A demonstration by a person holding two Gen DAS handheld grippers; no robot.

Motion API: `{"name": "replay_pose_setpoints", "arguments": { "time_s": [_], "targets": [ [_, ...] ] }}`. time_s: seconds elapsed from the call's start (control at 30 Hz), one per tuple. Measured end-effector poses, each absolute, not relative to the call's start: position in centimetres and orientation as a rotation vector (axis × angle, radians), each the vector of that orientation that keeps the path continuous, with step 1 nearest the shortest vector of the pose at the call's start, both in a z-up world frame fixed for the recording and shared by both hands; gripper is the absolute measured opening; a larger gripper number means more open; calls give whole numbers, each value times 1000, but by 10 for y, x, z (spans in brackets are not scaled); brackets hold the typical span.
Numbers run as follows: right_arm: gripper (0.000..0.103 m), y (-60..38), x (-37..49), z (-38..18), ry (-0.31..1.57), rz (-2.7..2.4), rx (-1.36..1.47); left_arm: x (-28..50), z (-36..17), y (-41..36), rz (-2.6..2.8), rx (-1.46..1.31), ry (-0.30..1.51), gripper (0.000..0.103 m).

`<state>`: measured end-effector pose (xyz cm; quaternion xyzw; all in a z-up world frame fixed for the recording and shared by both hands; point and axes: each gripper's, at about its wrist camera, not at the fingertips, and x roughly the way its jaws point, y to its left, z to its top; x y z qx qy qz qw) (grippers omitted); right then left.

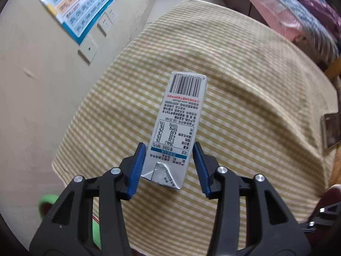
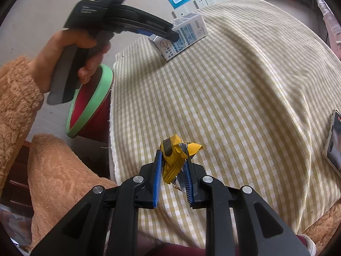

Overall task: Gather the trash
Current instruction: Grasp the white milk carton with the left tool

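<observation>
A silver-white milk carton [image 1: 179, 125] lies between the blue pads of my left gripper [image 1: 169, 162], lifted at one end off the checked tablecloth [image 1: 245, 68]. The left pad touches it; a narrow gap shows at the right pad. In the right wrist view the carton [image 2: 187, 35] is tilted up in the left gripper's tips [image 2: 173, 34], held by a hand. My right gripper [image 2: 172, 168] is shut on a crumpled yellow snack wrapper [image 2: 173, 155] just above the cloth [image 2: 234, 85].
A red bin with a green rim [image 2: 93, 104] stands beside the table's left edge, below the left hand. A phone [image 2: 333, 138] lies at the table's right edge. Wall sockets and posters are behind. Bedding [image 1: 298, 10] is piled at the far right.
</observation>
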<state>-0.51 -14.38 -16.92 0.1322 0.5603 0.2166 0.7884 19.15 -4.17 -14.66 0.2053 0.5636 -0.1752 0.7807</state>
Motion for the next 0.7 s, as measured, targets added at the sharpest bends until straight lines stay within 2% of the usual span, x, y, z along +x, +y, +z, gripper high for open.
{"name": "replay_pose_setpoints", "arguments": {
  "time_s": [0.13, 0.3, 0.7],
  "targets": [
    [20, -142, -3, -171, 1213, 462, 280, 185, -140, -32, -389, 309, 1266, 43],
    [20, -141, -2, -172, 1216, 461, 276, 184, -145, -37, -368, 359, 1249, 44],
    [20, -141, -3, -172, 1215, 463, 272, 174, -143, -30, -312, 256, 1174, 41]
  ]
}}
